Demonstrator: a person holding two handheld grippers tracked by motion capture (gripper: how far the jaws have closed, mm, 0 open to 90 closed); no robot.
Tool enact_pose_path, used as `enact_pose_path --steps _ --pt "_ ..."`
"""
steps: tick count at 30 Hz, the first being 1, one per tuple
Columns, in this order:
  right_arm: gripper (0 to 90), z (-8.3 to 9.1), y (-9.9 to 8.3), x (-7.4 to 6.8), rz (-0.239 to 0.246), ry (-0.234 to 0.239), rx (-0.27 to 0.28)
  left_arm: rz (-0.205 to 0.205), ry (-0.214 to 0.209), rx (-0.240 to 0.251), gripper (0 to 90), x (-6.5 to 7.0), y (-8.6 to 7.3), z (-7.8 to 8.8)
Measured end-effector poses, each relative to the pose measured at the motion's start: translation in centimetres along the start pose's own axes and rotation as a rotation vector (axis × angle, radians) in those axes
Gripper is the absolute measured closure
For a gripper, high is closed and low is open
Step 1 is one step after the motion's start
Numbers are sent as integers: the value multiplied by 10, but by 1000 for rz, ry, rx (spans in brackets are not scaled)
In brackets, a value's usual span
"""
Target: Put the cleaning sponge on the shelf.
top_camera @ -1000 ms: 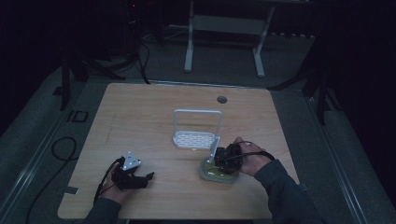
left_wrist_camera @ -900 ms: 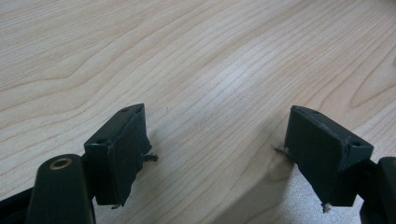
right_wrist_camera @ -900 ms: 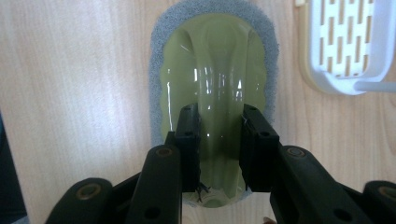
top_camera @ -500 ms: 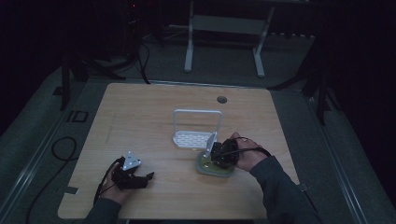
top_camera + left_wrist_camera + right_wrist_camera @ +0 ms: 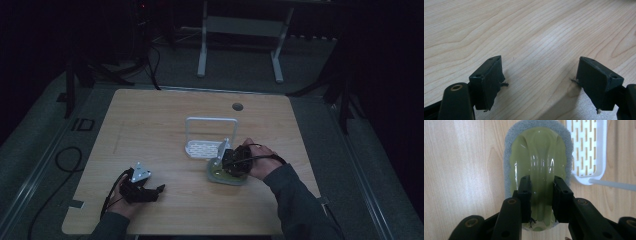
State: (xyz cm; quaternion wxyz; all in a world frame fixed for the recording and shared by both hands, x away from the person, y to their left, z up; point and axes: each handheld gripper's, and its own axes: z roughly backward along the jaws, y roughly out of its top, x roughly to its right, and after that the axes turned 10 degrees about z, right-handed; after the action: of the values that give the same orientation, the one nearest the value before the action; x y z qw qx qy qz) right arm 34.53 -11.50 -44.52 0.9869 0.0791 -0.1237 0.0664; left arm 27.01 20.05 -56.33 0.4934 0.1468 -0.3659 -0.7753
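Down on the wooden bench (image 5: 150,130), the right tongs (image 5: 541,182) press onto a scrubbing pad (image 5: 537,157) with a green plastic grip and grey sponge edge, the two jaws closed against the raised ridge of the grip. The pad lies flat just beside a white slotted rack (image 5: 586,150). Nearer the front left corner, the left tongs (image 5: 539,75) rest low over bare wood, jaws spread wide and holding nothing.

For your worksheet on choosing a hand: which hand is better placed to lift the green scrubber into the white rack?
The right. Its tool already straddles the scrubber's handle, beside the rack. The left tool hangs open over bare table, farther away.
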Motion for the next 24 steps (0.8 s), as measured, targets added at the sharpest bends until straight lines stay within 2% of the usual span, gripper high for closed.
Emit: enact_pose_path --steps 11,24 --pt "717 6 10 8 13 -29 7 1 0 0 216 0 0 0" --pt "717 4 24 14 41 -60 1 0 1 0 216 0 0 0"
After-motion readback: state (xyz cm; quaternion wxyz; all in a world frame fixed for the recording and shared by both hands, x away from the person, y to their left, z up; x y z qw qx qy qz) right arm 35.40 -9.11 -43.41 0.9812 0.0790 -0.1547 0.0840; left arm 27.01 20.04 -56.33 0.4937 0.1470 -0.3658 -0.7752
